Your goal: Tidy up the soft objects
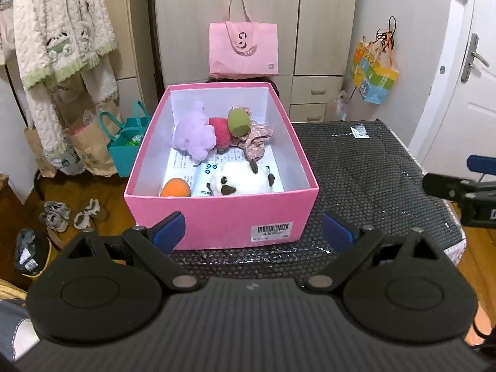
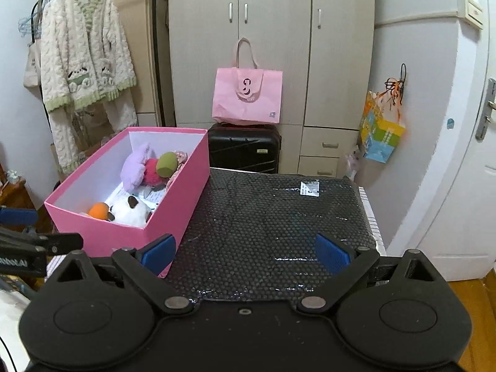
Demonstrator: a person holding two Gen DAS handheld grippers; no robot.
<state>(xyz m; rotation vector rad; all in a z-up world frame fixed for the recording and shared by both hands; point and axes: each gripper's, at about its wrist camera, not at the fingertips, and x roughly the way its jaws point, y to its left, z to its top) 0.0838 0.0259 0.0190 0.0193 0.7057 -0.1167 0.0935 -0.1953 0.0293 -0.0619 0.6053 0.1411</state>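
Left tool (image 1: 253, 232), gaping and empty, faces pink box (image 1: 217, 217) of plush toys (image 1: 193, 136).

Barcode label (image 1: 272, 232) on pink box (image 1: 223, 217) front, lower centre; digits too small to read. White sticker (image 2: 310, 188) on black bubble wrap (image 2: 263, 232), unreadable. Pink bag (image 2: 247, 96) logo, unclear

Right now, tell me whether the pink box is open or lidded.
Open. The pink box has no lid on it; both views look straight down onto the soft toys inside, such as the white plush and orange ball.
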